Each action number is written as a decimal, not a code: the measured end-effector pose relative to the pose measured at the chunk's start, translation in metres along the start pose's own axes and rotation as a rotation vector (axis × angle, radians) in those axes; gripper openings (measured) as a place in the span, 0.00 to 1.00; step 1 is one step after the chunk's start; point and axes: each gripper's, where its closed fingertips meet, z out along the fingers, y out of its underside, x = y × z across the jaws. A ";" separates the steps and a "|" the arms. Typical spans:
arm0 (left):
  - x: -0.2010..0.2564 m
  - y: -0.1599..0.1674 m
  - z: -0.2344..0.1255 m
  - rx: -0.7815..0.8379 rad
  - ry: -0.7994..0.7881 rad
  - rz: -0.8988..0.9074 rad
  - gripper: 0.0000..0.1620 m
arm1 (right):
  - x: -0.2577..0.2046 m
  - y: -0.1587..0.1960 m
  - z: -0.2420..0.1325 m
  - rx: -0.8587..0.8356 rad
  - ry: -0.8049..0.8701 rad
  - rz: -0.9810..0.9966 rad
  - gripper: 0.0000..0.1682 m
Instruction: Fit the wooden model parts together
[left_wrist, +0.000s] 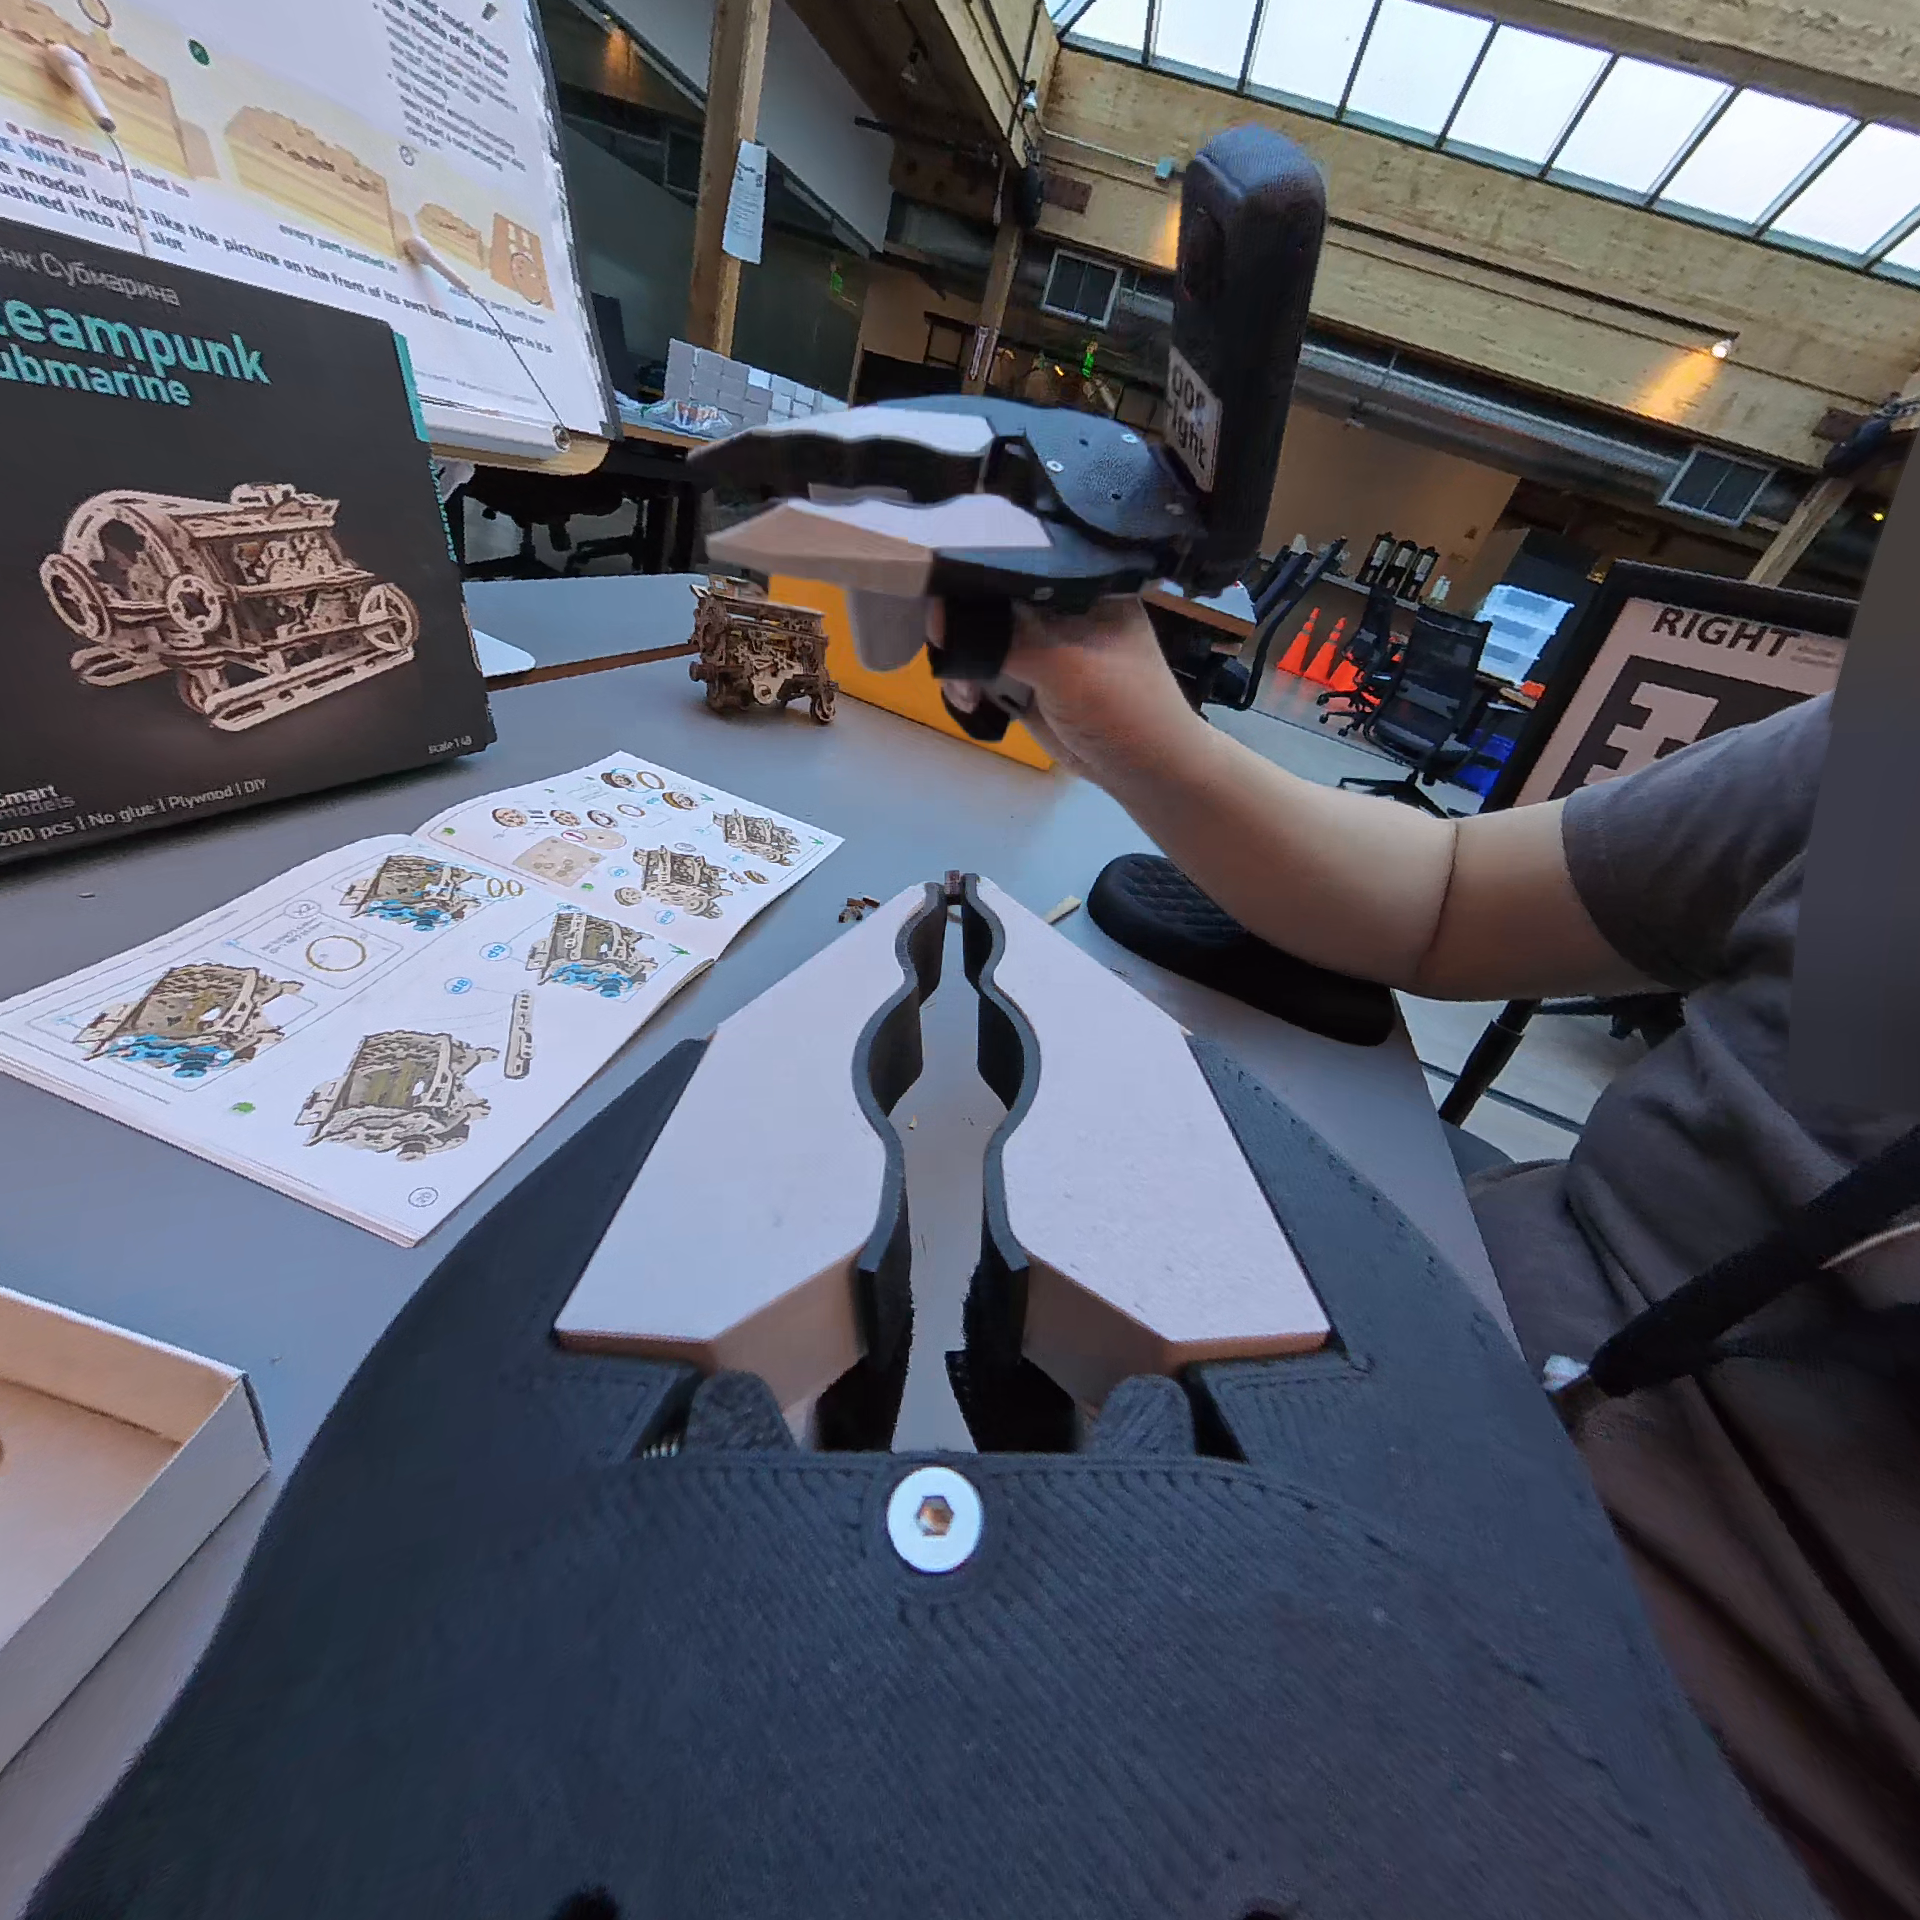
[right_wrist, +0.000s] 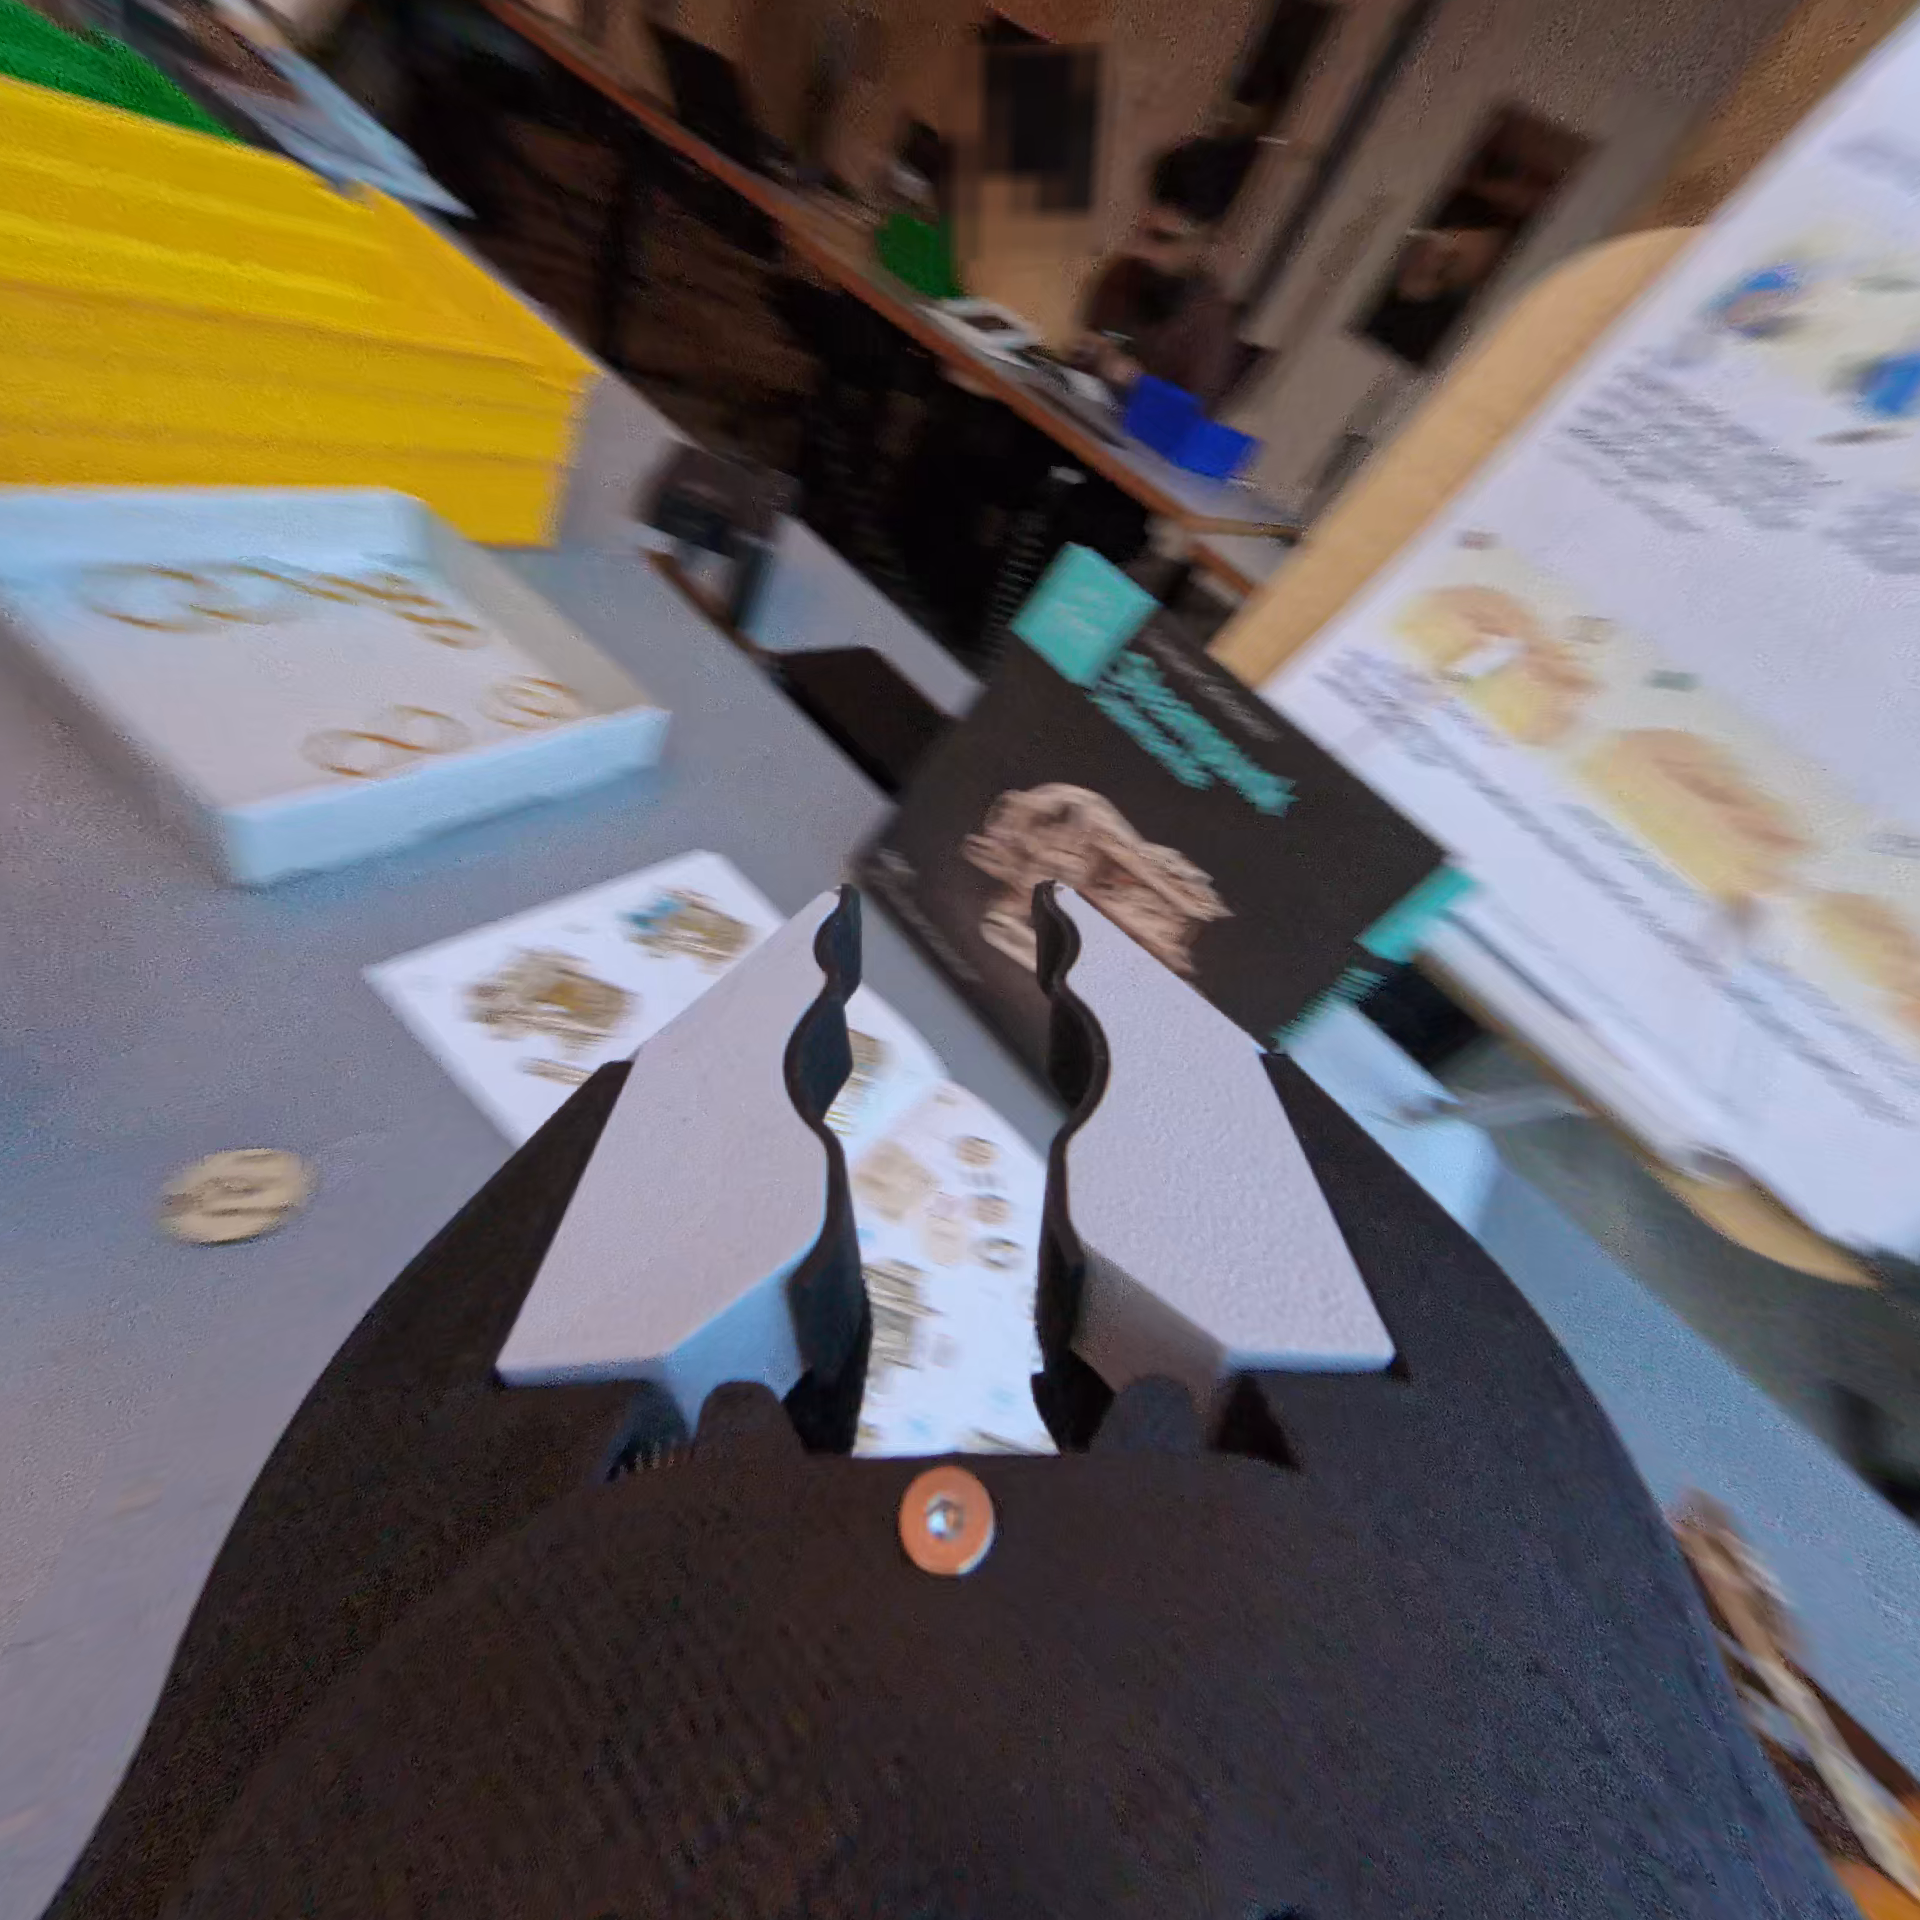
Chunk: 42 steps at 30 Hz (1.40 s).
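Note:
My left gripper (left_wrist: 953, 896) is low over the grey table (left_wrist: 644, 1101), shut on a small dark wooden part (left_wrist: 953, 883) pinched at its fingertips. My right gripper (right_wrist: 945, 914) is open and empty. It also shows in the left wrist view (left_wrist: 727, 504), held by a hand high above the table and pointing left. A partly built wooden model (left_wrist: 764, 649) stands on the table beyond it, untouched. A round wooden disc (right_wrist: 237, 1195) lies on the table left of the right gripper. The right wrist view is motion-blurred.
An open instruction booklet (left_wrist: 416, 966) lies left of centre. The black kit box (left_wrist: 208, 571) stands behind it, with a poster board (left_wrist: 312, 156) above. A white tray (right_wrist: 312, 675), a yellow block (right_wrist: 260, 332), a black pad (left_wrist: 1226, 945) and small wood scraps (left_wrist: 854, 909) are also on the table.

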 end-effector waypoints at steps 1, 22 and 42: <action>-0.001 -0.001 0.000 0.007 -0.004 -0.002 0.01 | 0.031 0.008 -0.005 -0.043 0.160 -0.064 0.13; -0.008 0.012 0.003 -0.058 -0.054 0.023 0.00 | 0.096 0.060 -0.022 -0.276 0.461 -0.110 0.16; -0.007 0.014 0.005 -0.075 -0.060 0.040 0.00 | 0.072 0.069 -0.011 -0.295 0.321 -0.090 0.18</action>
